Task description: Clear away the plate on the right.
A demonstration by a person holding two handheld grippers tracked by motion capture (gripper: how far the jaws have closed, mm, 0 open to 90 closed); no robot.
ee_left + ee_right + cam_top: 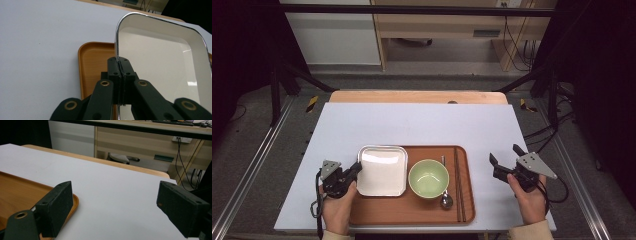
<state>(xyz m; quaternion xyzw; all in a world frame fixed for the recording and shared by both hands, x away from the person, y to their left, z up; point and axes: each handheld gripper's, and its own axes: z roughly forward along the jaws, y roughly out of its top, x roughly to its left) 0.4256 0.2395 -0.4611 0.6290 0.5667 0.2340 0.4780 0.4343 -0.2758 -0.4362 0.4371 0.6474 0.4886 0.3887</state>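
A brown wooden tray (422, 207) lies near the table's front edge. On its left part is a white square plate (382, 170) with a shiny rim, and my left gripper (358, 168) is shut on that plate's left rim. In the left gripper view the plate (160, 60) tilts up above the tray (93, 62) with my left gripper (121, 68) pinching its metal edge. A green bowl (428, 178) sits mid-tray, with a spoon (446, 197) and dark chopsticks (459, 185) to its right. My right gripper (504, 154) is open right of the tray, over the white table. The right gripper (113, 202) holds nothing.
The white tabletop (422, 125) stretches bare behind the tray, with a wooden strip (417, 97) at its far edge. Black frame posts stand at both sides. A desk and cables (185, 152) lie beyond the table.
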